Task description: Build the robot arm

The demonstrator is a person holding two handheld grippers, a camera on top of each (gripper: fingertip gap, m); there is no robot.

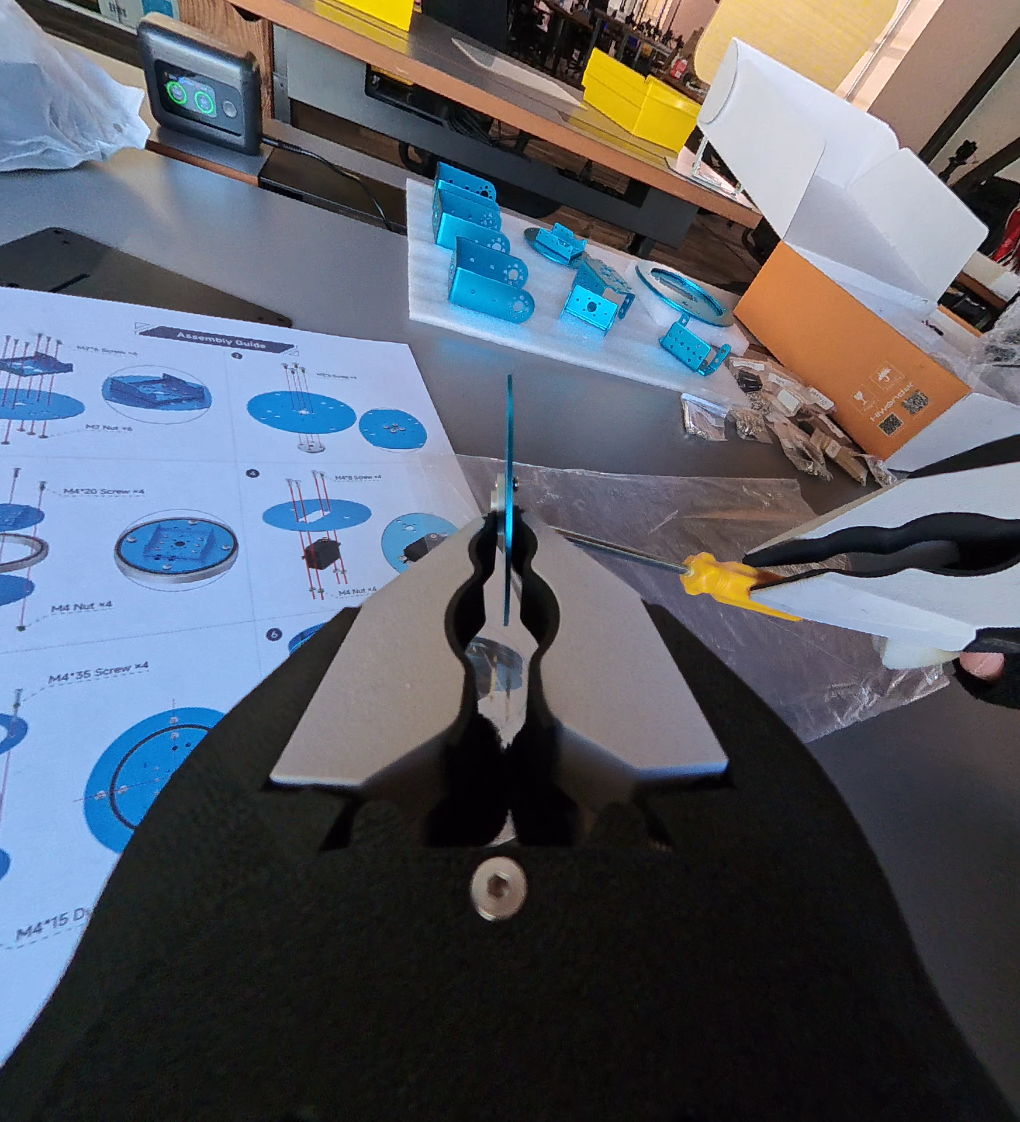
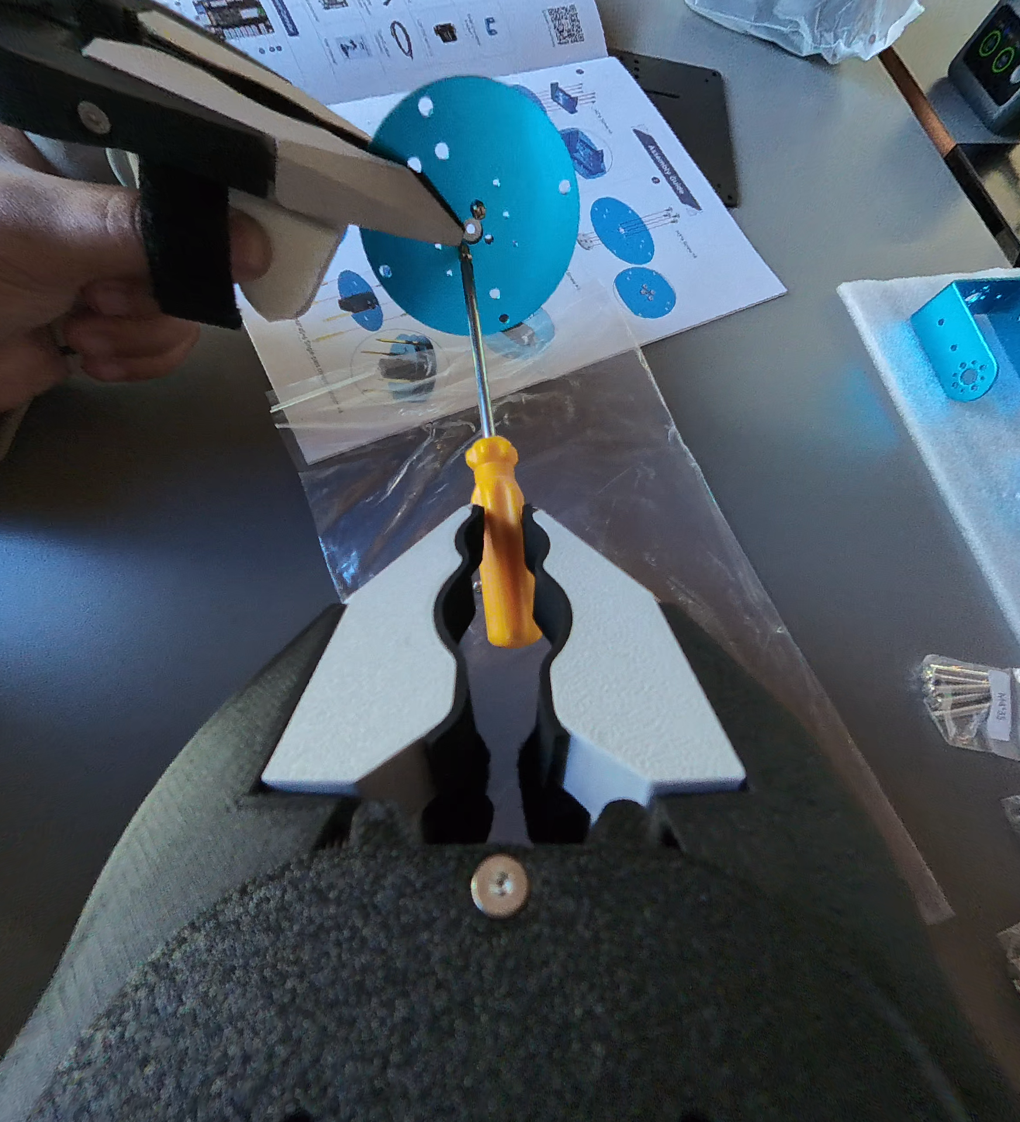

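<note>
My left gripper (image 1: 508, 528) is shut on a thin blue metal disc (image 1: 508, 461), held on edge above the table; in the right wrist view the disc (image 2: 495, 182) shows its round face with several holes. My right gripper (image 2: 502, 522) is shut on the orange handle of a small screwdriver (image 2: 501, 546). Its metal shaft (image 2: 476, 340) reaches forward to a screw near the disc's centre, right beside the left gripper's fingertips (image 2: 434, 212). In the left wrist view the screwdriver (image 1: 714, 574) and the right gripper (image 1: 756, 577) come in from the right.
An open assembly guide (image 1: 131, 486) lies on the grey table (image 1: 313, 255) at left, a clear plastic bag (image 1: 677, 516) under the grippers. A white foam sheet (image 1: 434, 303) holds several blue brackets (image 1: 483, 267). Bags of screws (image 2: 969, 704), an orange box (image 1: 829, 340) and a small screen device (image 1: 200, 85) lie around. There is about 11 centimetres between the tips of the two grippers.
</note>
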